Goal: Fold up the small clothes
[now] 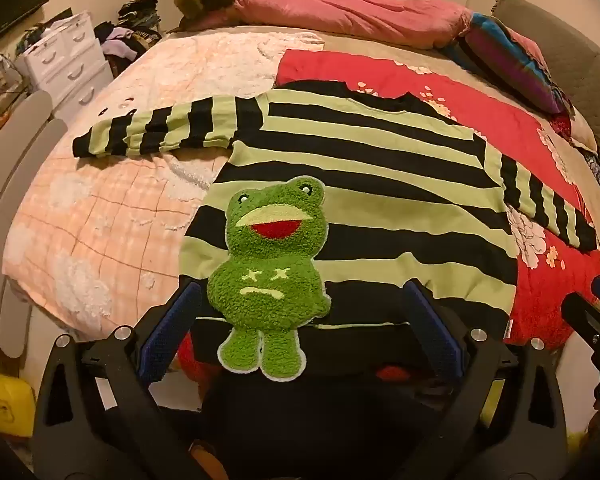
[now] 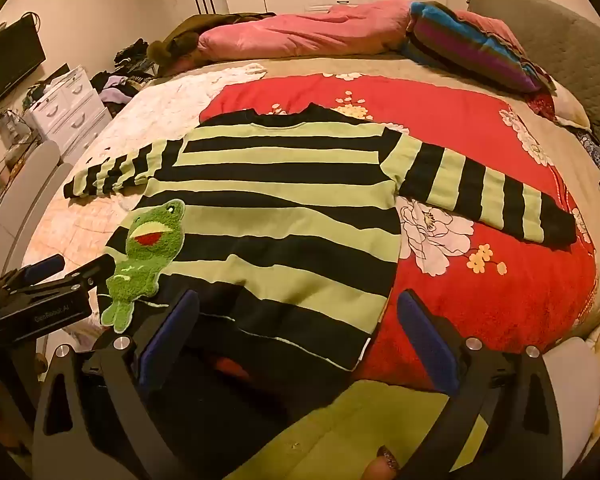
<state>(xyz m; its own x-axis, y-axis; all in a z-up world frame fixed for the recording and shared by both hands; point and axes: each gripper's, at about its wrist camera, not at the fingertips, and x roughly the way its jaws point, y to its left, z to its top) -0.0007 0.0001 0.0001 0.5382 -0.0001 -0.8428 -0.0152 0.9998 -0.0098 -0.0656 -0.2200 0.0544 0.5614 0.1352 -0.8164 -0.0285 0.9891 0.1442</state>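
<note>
Left tongs: blue-padded, spread wide apart, holding nothing, hovering at the sweater's bottom hem where the fuzzy green frog patch sits.
Sweater: a small green-and-black striped knit sweater lies flat and face up on the bed, collar far, hem near, long axis running straight away from both tongs.
Sleeves: left sleeve stretched out over the pale peach checked quilt; right sleeve angled out over the red floral quilt.
Right tongs: also spread apart and empty, straddling the hem's right corner.
Reach: judged by position, each tongs is nearest its own hem corner; the sleeves lie farther off.
</note>
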